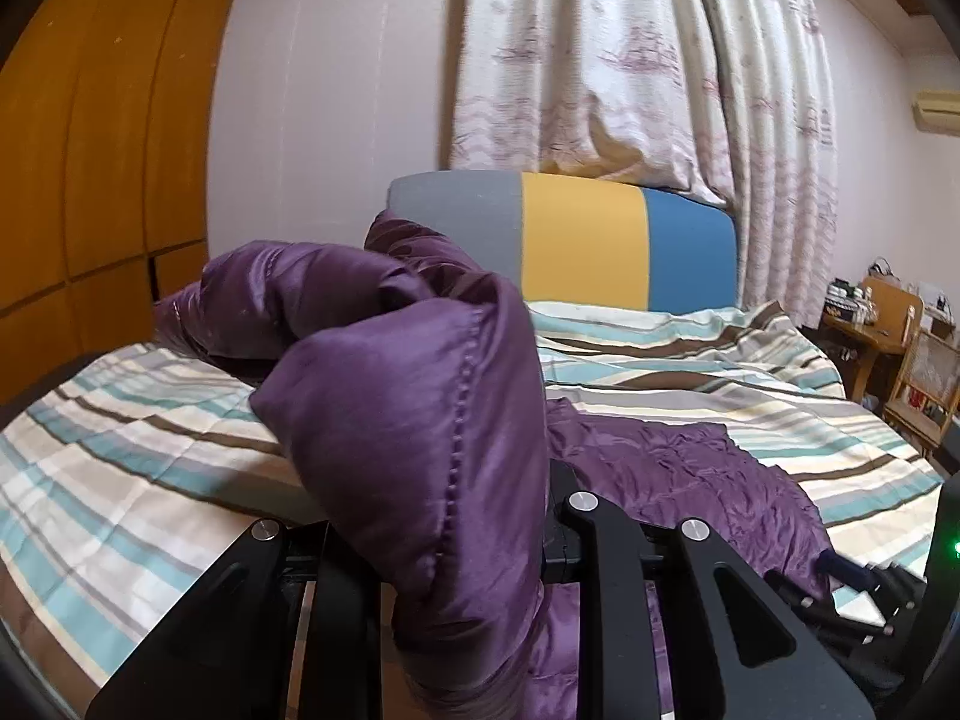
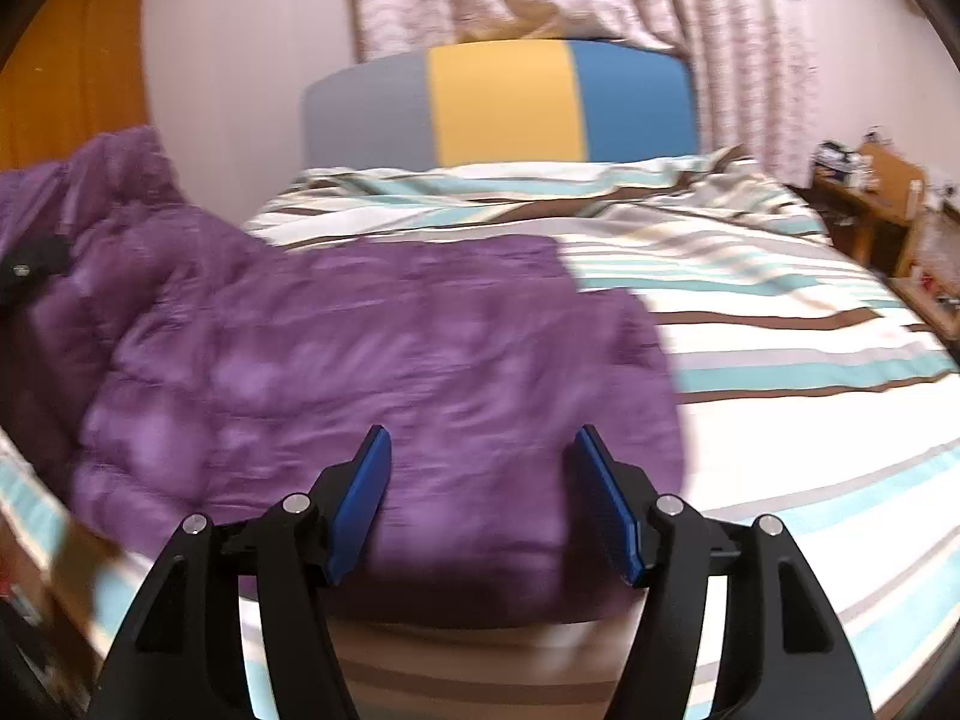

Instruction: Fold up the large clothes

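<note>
Lying across a striped bed (image 2: 780, 360): purple padded jacket (image 2: 360, 348), body spread flat on the cover, one part lifted off it at the left side. Seen from the left wrist view as a bunched, stitched fold of the same jacket (image 1: 408, 396) raised clear of the bedding, draping down between the black fingers and hiding the pads. Left gripper (image 1: 480, 546) clamped narrow on that fold, aimed a little below level toward the headboard. Rest of the garment trailing down to the right onto the cover.

Bed cover in bands of cream, teal, grey and brown, rumpled near the far end. Headboard (image 1: 576, 240) behind it in three blocks: grey, yellow, blue. Patterned pale curtains (image 1: 630, 60) hanging above the headboard, plain pale wall to the left of them, wooden cupboard doors (image 1: 90, 150) at the far left. Small wooden furniture (image 1: 888, 324) with clutter at the right edge of the room, air conditioner unit high on the right wall.

Right gripper (image 2: 483, 504) tilted down over the near edge of the jacket, blue pads (image 2: 360, 504) standing well apart, nothing pinched between them, purple fabric visible below the gap. Picture blurred there. Left gripper's black body just visible at the far left of the right wrist view, against the raised part.
</note>
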The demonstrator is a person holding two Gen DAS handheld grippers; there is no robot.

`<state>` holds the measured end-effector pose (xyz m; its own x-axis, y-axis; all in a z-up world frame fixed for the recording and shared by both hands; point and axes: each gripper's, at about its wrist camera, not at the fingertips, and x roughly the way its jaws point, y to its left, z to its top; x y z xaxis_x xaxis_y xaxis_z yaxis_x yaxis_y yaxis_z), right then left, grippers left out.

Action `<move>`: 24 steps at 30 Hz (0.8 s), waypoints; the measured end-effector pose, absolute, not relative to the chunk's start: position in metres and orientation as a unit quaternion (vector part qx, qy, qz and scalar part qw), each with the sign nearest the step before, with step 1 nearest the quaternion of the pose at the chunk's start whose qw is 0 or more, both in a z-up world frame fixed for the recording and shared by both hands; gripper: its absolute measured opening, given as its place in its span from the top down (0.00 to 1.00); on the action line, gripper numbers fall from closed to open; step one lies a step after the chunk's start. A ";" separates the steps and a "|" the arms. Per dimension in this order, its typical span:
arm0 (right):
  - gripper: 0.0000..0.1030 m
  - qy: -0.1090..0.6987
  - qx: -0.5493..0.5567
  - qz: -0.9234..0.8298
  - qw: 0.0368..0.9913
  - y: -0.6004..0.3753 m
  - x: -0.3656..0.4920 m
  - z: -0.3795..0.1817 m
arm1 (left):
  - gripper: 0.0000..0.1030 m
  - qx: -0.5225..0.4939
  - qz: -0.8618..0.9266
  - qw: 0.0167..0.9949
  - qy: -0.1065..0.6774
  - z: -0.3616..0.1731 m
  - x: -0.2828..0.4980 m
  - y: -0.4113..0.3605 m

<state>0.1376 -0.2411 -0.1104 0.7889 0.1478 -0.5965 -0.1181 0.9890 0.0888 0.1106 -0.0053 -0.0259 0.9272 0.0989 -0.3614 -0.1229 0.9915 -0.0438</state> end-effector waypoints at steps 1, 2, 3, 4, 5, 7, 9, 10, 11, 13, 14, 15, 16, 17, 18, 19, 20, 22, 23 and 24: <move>0.38 0.317 0.023 0.059 0.946 -0.246 0.138 -0.110 | 0.79 -0.028 0.054 0.981 0.183 -0.026 0.111 -0.008; 0.38 0.315 0.020 0.042 0.948 -0.252 0.139 -0.110 | 0.79 -0.022 0.050 0.982 0.183 -0.025 0.112 -0.013; 0.38 0.313 0.017 0.031 0.949 -0.256 0.139 -0.109 | 0.79 -0.017 0.047 0.982 0.184 -0.025 0.113 -0.016; 0.36 0.310 0.010 0.014 0.951 -0.264 0.137 -0.107 | 0.79 -0.013 0.045 0.982 0.185 -0.025 0.114 -0.019; 0.36 0.309 0.001 -0.003 0.951 -0.269 0.138 -0.107 | 0.79 -0.007 0.041 0.982 0.185 -0.025 0.115 -0.023; 0.33 0.308 -0.018 -0.036 0.950 -0.279 0.140 -0.108 | 0.79 0.000 0.037 0.982 0.187 -0.025 0.118 -0.030; 0.33 0.309 -0.033 -0.065 0.948 -0.290 0.146 -0.109 | 0.79 0.006 0.032 0.981 0.189 -0.025 0.120 -0.037; 0.32 0.312 -0.041 -0.081 0.946 -0.295 0.148 -0.111 | 0.79 0.008 0.029 0.981 0.190 -0.025 0.121 -0.040; 0.32 0.315 -0.042 -0.092 0.944 -0.301 0.150 -0.112 | 0.79 0.013 0.026 0.981 0.192 -0.026 0.122 -0.044; 0.32 0.323 -0.030 -0.104 0.940 -0.313 0.155 -0.115 | 0.79 0.018 0.020 0.981 0.193 -0.027 0.123 -0.052; 0.32 0.328 -0.020 -0.108 0.938 -0.320 0.156 -0.117 | 0.79 0.021 0.017 0.981 0.194 -0.027 0.125 -0.055; 0.32 0.332 -0.009 -0.111 0.937 -0.326 0.156 -0.118 | 0.79 0.026 0.013 0.980 0.196 -0.027 0.126 -0.059; 0.32 0.334 -0.003 -0.114 0.936 -0.331 0.156 -0.119 | 0.79 0.029 0.009 0.980 0.196 -0.028 0.127 -0.062; 0.32 0.336 0.006 -0.115 0.935 -0.335 0.156 -0.119 | 0.79 0.031 0.006 0.980 0.197 -0.028 0.127 -0.065; 0.32 0.338 0.013 -0.115 0.934 -0.338 0.155 -0.120 | 0.79 0.033 0.001 0.980 0.198 -0.028 0.128 -0.068; 0.32 0.339 0.022 -0.114 0.934 -0.342 0.154 -0.120 | 0.79 0.035 -0.002 0.979 0.199 -0.028 0.128 -0.071; 0.32 0.339 0.026 -0.115 0.933 -0.344 0.154 -0.120 | 0.79 0.037 -0.006 0.979 0.199 -0.029 0.129 -0.074; 0.32 0.341 0.031 -0.115 0.933 -0.345 0.156 -0.120 | 0.79 0.043 -0.013 0.979 0.201 -0.030 0.130 -0.082; 0.32 0.341 0.031 -0.116 0.932 -0.344 0.155 -0.120 | 0.79 0.047 -0.016 0.978 0.201 -0.031 0.131 -0.086; 0.32 0.342 0.031 -0.116 0.932 -0.343 0.157 -0.121 | 0.79 0.050 -0.019 0.978 0.202 -0.032 0.132 -0.089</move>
<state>0.1569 -0.3434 -0.1207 0.7388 -0.1952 -0.6450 0.2370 0.9712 -0.0225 0.1318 -0.0888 -0.0321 0.9176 -0.0169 -0.3971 0.0573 0.9943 0.0902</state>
